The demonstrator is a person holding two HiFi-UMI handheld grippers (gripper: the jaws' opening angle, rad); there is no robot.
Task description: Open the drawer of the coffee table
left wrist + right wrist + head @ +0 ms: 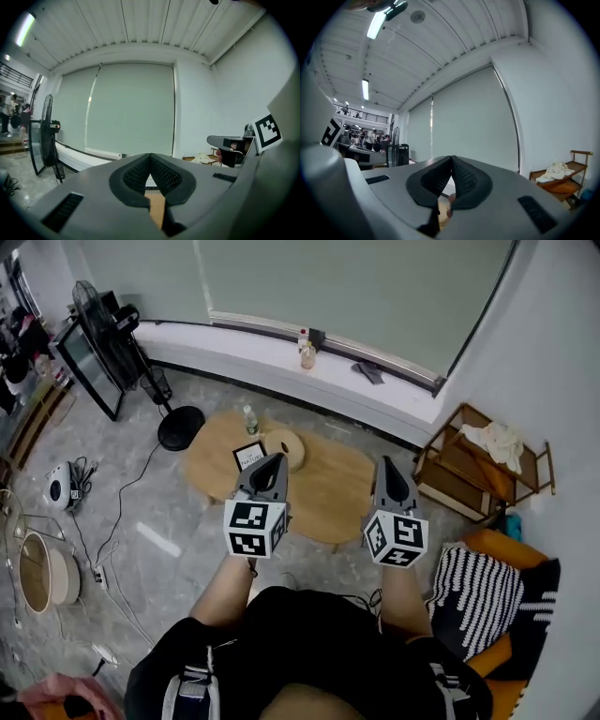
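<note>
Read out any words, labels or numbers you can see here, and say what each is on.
Framed card on the coffee table: a line of print, too small to read.
Bottle beside it: label too small to read.
Marker cubes: square patterns only, no words.

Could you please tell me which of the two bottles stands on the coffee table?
The clear bottle near the far edge of the coffee table; the other, a yellowish bottle, stands on the window ledge instead.
</note>
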